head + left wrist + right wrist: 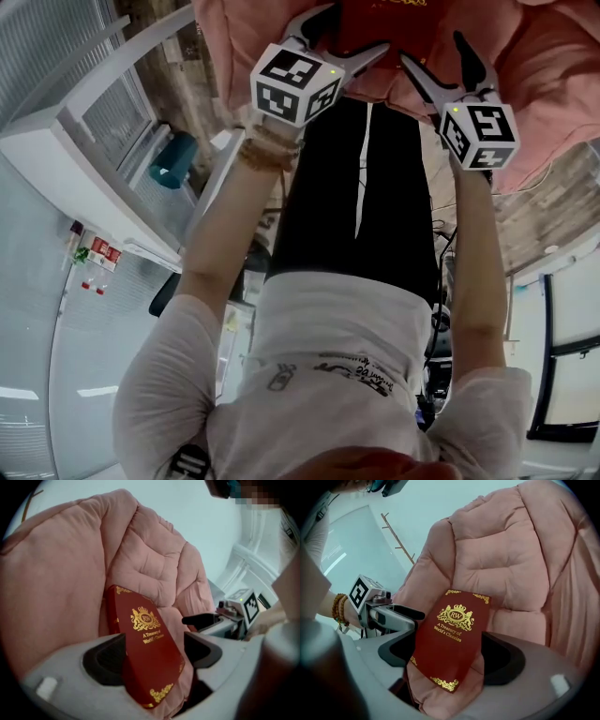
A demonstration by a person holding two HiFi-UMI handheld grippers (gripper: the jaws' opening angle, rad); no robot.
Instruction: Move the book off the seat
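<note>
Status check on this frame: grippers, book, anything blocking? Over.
Left gripper open, right gripper open, book between each one's jaws. Book lying on pink seat cushion, not gripped. Nothing blocking.

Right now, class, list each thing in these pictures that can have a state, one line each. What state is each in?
book: closed, front cover up, lying on the pink cushion, still on the seat.
chair: holds the book on its padded seat.
left gripper: jaws open, set either side of the book, not clamped.
right gripper: jaws open, set either side of the book, not clamped.
</note>
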